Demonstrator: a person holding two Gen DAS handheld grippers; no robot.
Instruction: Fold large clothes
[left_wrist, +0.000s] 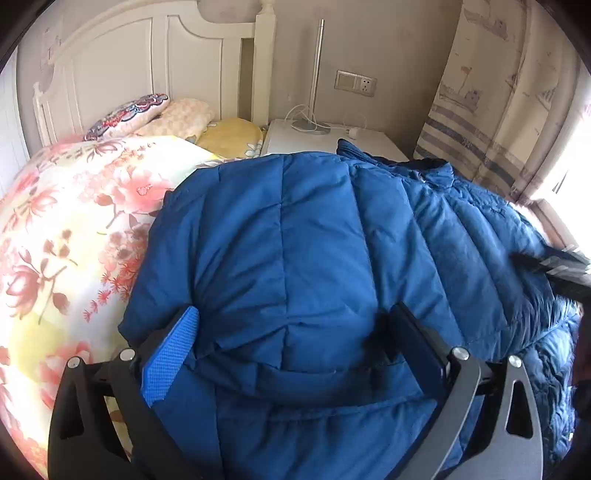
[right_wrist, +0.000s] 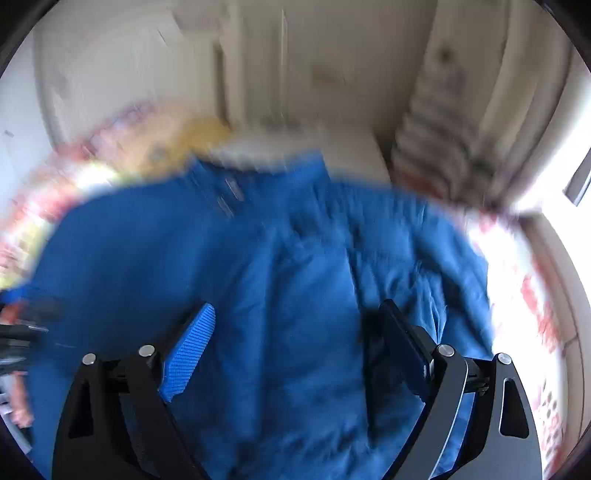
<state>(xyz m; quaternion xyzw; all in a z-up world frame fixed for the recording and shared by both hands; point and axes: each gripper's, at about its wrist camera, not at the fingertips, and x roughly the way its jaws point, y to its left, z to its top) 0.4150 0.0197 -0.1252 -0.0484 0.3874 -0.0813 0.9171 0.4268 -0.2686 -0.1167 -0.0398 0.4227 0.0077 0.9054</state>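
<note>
A large blue quilted puffer jacket (left_wrist: 295, 240) lies on a bed with a floral quilt (left_wrist: 66, 229). My left gripper (left_wrist: 295, 317) is open just above the jacket's near part, its fingers wide apart on either side of a puffed fold. The right gripper shows as a dark blurred shape (left_wrist: 554, 266) at the jacket's right edge in the left wrist view. In the blurred right wrist view the jacket (right_wrist: 277, 277) fills the middle, and my right gripper (right_wrist: 297, 314) is open over it, holding nothing.
A white headboard (left_wrist: 147, 66) and pillows (left_wrist: 173, 118) are at the back left. A white nightstand (left_wrist: 332, 142) with a lamp pole (left_wrist: 317, 66) and cables stands behind the jacket. A striped curtain (left_wrist: 480, 110) hangs at the right by a bright window.
</note>
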